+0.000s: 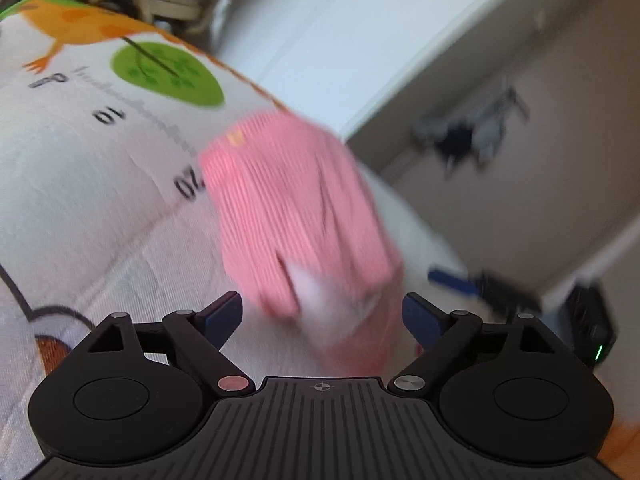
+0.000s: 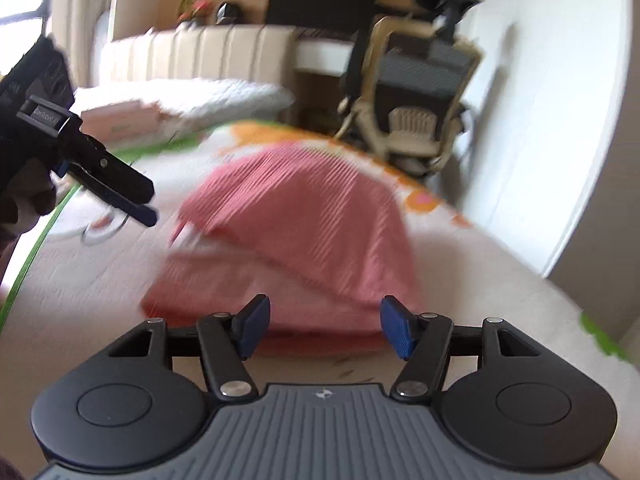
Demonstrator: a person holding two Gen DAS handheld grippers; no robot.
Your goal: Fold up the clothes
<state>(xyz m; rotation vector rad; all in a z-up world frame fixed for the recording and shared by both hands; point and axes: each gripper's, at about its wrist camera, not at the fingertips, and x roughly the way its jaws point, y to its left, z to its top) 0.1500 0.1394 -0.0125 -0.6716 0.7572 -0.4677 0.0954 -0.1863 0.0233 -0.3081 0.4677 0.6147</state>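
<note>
A pink ribbed garment [image 1: 296, 216] lies folded over on a white printed bed sheet [image 1: 80, 184]; both views are motion-blurred. My left gripper [image 1: 322, 316] is open, its blue pads either side of the garment's near edge, nothing pinched. In the right wrist view the same pink garment [image 2: 304, 224] sits in a layered heap just beyond my right gripper [image 2: 324, 326], which is open and holds nothing. The left gripper [image 2: 132, 200] also shows at that view's left edge, held by a gloved hand [image 2: 24, 128], to the left of the garment.
A beige office chair [image 2: 416, 92] stands past the bed's far right corner, with a desk and dark monitor [image 2: 320, 0] behind. A white pillow and folded pale items [image 2: 120, 116] lie at the bed's head. A white wall and door [image 1: 520, 160] lie beyond the bed edge.
</note>
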